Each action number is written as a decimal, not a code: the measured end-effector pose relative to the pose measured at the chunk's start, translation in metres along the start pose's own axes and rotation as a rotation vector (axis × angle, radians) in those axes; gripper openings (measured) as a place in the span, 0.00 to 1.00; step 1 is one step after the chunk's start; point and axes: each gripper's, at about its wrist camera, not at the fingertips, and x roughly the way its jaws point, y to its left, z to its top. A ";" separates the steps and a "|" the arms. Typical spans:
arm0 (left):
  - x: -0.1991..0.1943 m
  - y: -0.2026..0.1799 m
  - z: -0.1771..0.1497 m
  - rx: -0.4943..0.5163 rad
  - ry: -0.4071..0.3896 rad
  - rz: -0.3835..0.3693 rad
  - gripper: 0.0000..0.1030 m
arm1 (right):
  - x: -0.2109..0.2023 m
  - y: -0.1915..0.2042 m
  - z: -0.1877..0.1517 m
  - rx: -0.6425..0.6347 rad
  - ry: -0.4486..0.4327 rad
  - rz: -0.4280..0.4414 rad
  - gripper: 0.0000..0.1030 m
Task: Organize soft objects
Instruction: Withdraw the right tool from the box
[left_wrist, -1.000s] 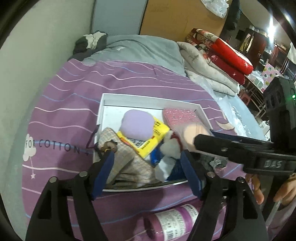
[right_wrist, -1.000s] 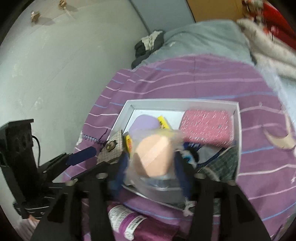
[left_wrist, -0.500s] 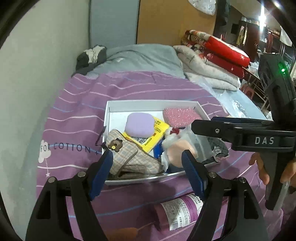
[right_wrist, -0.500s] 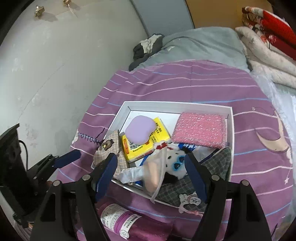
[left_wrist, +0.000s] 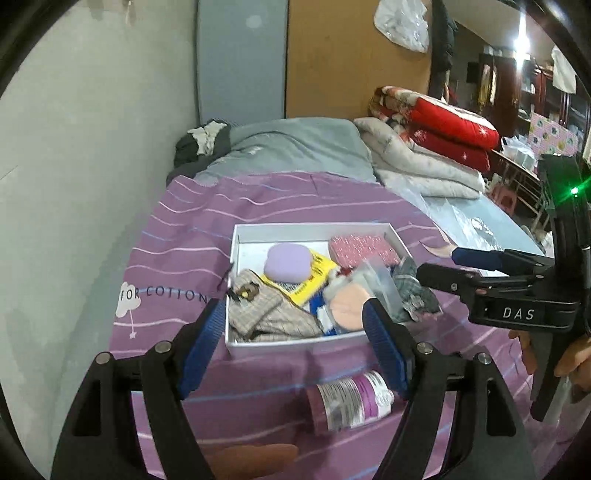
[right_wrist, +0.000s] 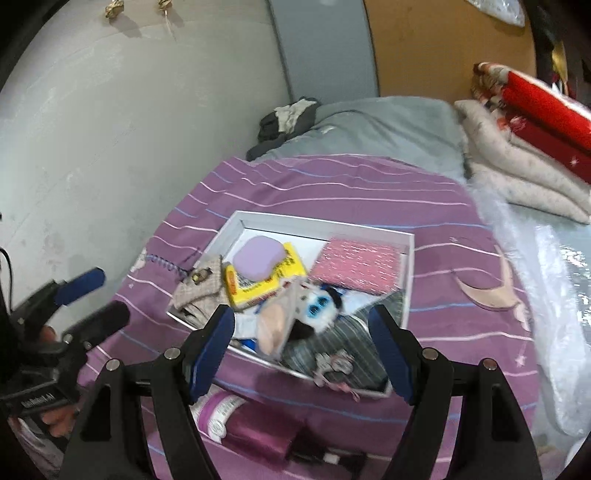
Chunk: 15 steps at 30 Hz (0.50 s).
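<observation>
Both grippers, left gripper (left_wrist: 293, 341) and right gripper (right_wrist: 301, 350), jaws apart, empty. White box (left_wrist: 295, 345) filled; placing step looks done. Next: purple bottle (left_wrist: 347, 402) at 6 o'clock.

A box (left_wrist: 236, 251) sits on the bedspread (left_wrist: 177, 236), filled with soft things: a rounded pad (left_wrist: 288, 263) lies on a packet (left_wrist: 314, 282), with a flat pouch (left_wrist: 360, 249) to its right. A bottle (left_wrist: 349, 400) lies in front of the box, and folded quilts (left_wrist: 436, 147) are stacked behind to the right.
</observation>
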 end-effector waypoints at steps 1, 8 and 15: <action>-0.002 -0.001 -0.001 -0.004 0.000 -0.002 0.75 | -0.004 -0.001 -0.002 0.011 -0.008 0.001 0.73; -0.014 -0.005 -0.007 -0.015 0.014 -0.008 0.75 | -0.029 0.017 -0.012 -0.008 -0.031 -0.020 0.73; -0.026 -0.005 -0.020 -0.035 0.023 -0.007 0.75 | -0.055 0.033 -0.030 -0.001 -0.079 -0.023 0.73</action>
